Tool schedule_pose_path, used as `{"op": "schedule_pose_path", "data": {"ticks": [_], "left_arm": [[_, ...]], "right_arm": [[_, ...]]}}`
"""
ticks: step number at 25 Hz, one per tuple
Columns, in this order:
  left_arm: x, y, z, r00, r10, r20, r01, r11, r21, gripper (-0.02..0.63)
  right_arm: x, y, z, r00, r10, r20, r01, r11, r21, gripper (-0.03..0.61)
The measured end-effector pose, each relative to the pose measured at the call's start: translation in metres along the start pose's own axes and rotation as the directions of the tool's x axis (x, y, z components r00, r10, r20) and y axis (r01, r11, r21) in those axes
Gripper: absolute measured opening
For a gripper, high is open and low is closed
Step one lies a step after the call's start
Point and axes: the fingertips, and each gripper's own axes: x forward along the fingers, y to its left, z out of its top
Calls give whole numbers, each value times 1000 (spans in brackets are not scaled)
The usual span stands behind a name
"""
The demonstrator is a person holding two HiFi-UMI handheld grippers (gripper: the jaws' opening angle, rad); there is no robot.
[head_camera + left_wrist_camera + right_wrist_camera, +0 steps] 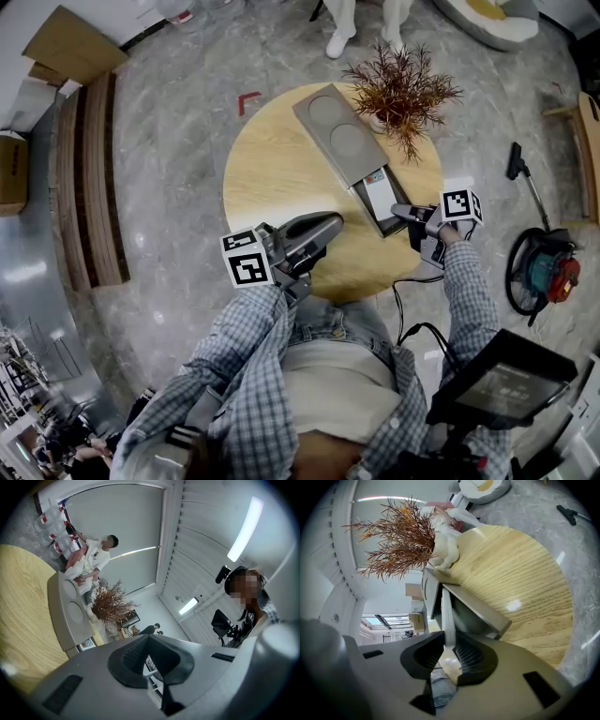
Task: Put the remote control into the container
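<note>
A long grey container (pixel 330 125) lies on the round wooden table (pixel 272 178), its lid with two round recesses slid back from the near end. The white remote control (pixel 379 191) rests in that open end. My right gripper (pixel 405 212) is shut on the remote's near end. In the right gripper view the remote (pixel 447 616) runs edge-on from between the pads into the container (pixel 480 613). My left gripper (pixel 330 225) hovers level over the table's near edge, shut with nothing in it; in its own view the left gripper (pixel 148 638) points past the container (pixel 63 613).
A dried plant in a white vase (pixel 401 89) stands on the table right beside the container's far end. A vacuum cleaner (pixel 544 267) sits on the floor to the right. A seated person (pixel 91 557) is beyond the table. A monitor (pixel 502 380) hangs at the wearer's waist.
</note>
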Motion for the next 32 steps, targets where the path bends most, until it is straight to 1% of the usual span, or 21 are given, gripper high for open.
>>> {"op": "schedule_pose_path", "data": {"ticks": [6,9,11,13,15,19,23,25,32], "left_arm": [[2,0,-2,1000,-6,-5,6,1000,-3,8],[2,0,-2,1000,-8,-6,8,1000,-5,8],[2,-1,-2,1000,-9,-6,9,1000,-5,8],[2,-1,-3,1000,-10,-6,10,1000,-4,8],[2,-2,-3,1000,-11,-7,11,1000,-3,8],[2,-2,-3,1000,-11,-11,11,1000,-3,8],[3,-1,-3,1000,-12,-8,12,1000,-4,8],[2,-2,-3,1000,-13,-8,13,1000,-4,8],[0,-3,-3,1000,-18,-8,18,1000,-3,8]], "right_arm": [[-5,-4,3,998,-48,32,49,999,-17,84],[-5,-6,1,995,-99,32,101,993,-54,84],[-5,-7,-1,986,-166,21,167,977,-134,84],[-3,-8,-3,971,-236,21,235,943,-237,84],[-2,-9,-4,960,-278,38,276,910,-309,84],[-2,-10,-4,946,-315,75,321,879,-352,84],[0,-13,-6,920,-384,72,378,828,-414,86],[0,-14,-7,915,-398,72,390,820,-419,86],[1,-14,-8,903,-424,76,416,814,-405,86]]}}
